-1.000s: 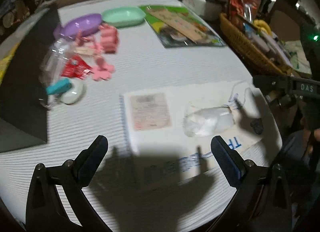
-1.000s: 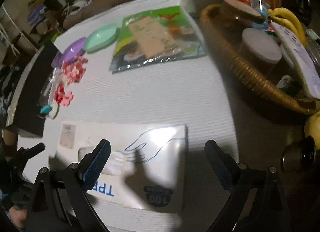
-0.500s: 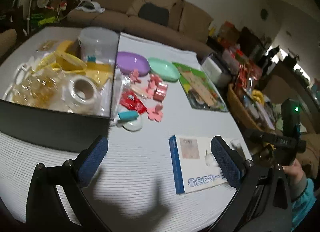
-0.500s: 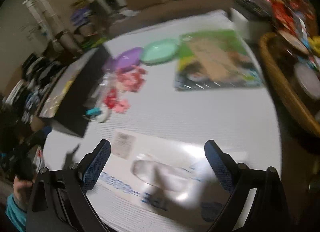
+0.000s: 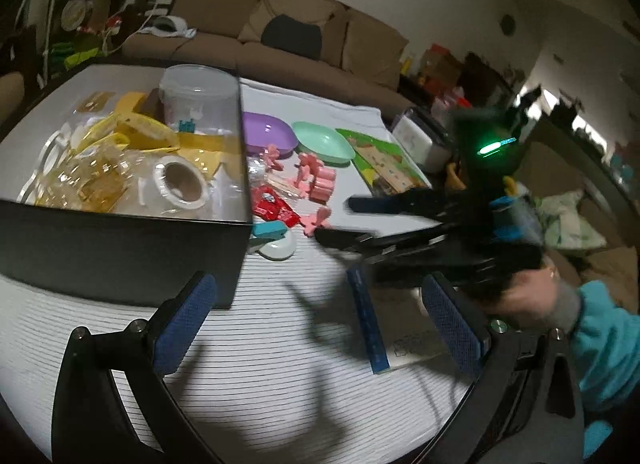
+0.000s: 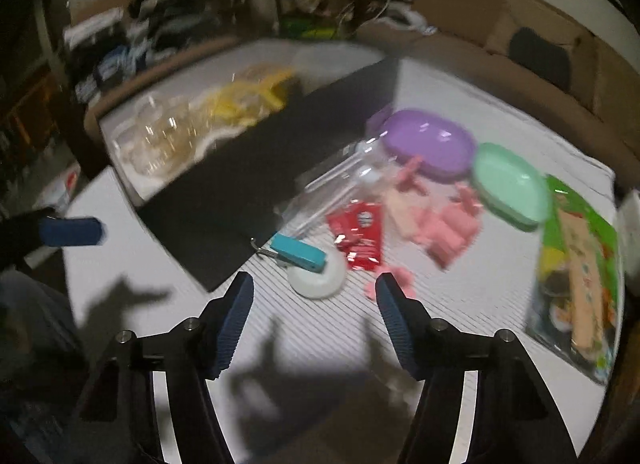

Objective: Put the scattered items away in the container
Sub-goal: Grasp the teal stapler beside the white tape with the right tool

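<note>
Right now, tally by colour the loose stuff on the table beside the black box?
Purple dish: 1
Green dish: 1
Red packets: 2, as far as the blur shows
Teal stapler: 1
White round holder under it: 1
Pink pieces: cluster, too blurred to count
Total countable: 6

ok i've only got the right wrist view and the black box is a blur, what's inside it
Observer: The left wrist view shows a white tape roll lying in the black box among yellow wrappers.
Operator: anything tall in there
Observer: Yes, a clear plastic tub stands upright at the far corner.
Operator: anything close to my gripper that i can't see
Observer: A flat white carton with a blue edge lies there, partly hidden by the right gripper.
</note>
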